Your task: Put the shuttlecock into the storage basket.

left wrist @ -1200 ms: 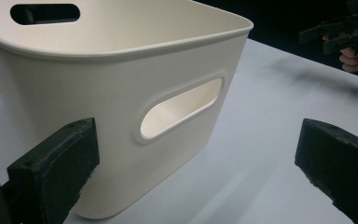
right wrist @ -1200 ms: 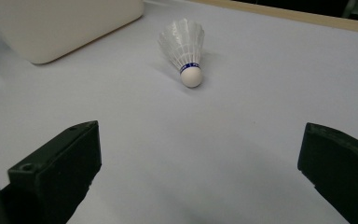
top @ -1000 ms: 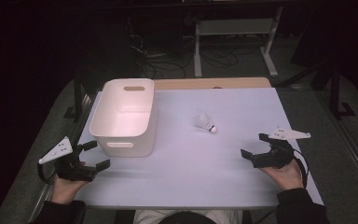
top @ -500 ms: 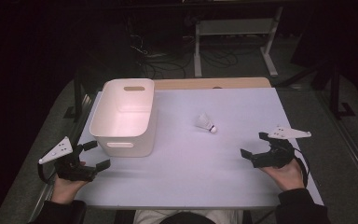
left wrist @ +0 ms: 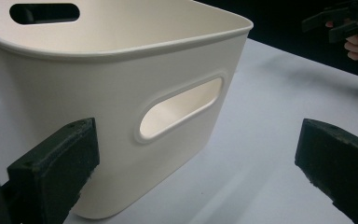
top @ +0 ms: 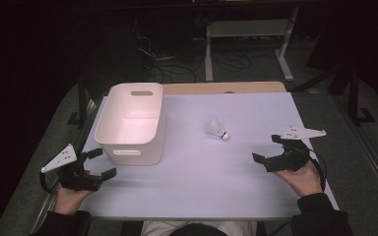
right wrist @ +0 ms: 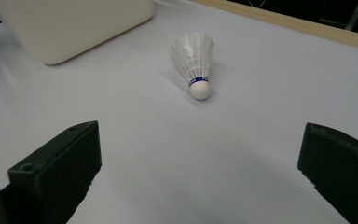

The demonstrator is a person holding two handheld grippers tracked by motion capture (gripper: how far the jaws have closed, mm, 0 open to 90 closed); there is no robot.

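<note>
Nothing moves since earlier: both tools, left (top: 100, 163) and right (top: 271, 149), stay spread apart, empty; shuttlecock (top: 217, 130) at 11 o'clock of right tool, ungrasped.

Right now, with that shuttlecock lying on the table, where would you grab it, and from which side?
Probably by the cork of the shuttlecock, coming from the right gripper's side. It lies on its side with the cork pointing at that gripper, whose jaws stand open. The cork is round and firm; the feather skirt flares and would likely crush.

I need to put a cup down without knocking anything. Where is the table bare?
Bare: the near strip between left hand-held gripper and right hand-held gripper, and between bin and shuttlecock. Tightest beside the bin's near left corner.
</note>
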